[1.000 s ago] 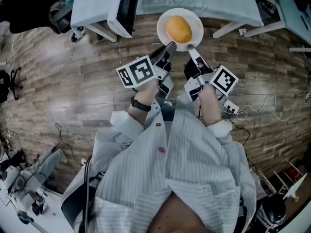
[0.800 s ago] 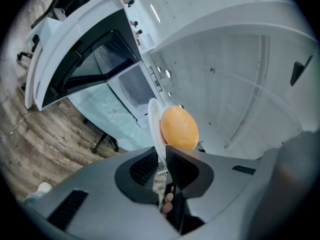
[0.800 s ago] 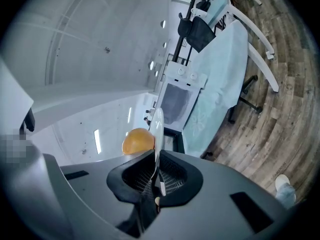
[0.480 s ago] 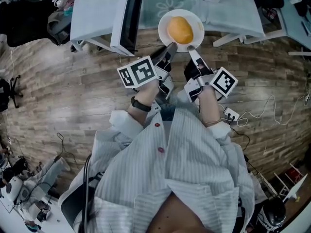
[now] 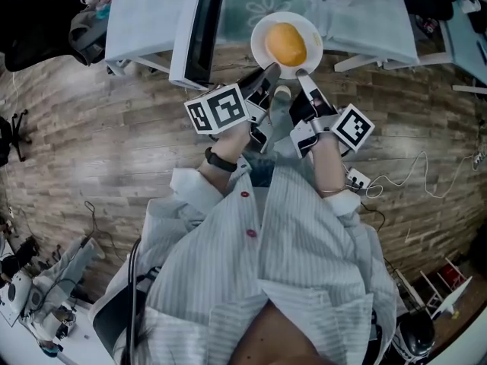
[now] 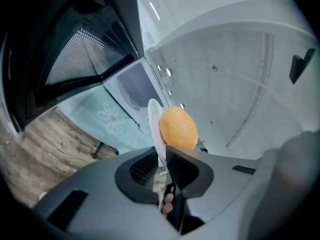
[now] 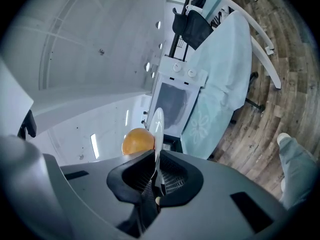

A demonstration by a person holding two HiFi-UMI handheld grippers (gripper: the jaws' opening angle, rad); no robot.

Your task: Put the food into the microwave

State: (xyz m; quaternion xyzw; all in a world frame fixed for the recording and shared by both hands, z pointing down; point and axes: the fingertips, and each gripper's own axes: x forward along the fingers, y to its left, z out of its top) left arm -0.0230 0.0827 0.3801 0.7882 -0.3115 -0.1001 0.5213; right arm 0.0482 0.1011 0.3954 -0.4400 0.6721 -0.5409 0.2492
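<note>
Upper left of head view: microwave door point(image 5: 199, 29) stands open, edge-on, just left of plate point(image 5: 313, 35). Left gripper point(image 5: 269, 71) pinches plate's near-left rim. Orange food point(image 5: 285, 44) sits mid-plate, top centre. Right gripper point(image 5: 302, 74) pinches near-right rim; both jaw pairs nipped tight on the thin edge. Table w/ pale cloth point(image 5: 365, 21) lies under plate's far half. Cable point(image 5: 411, 166) on wood floor point(image 5: 114, 143) at right. Vs 1 s ago: door closer to plate, plate further over cloth.
</note>
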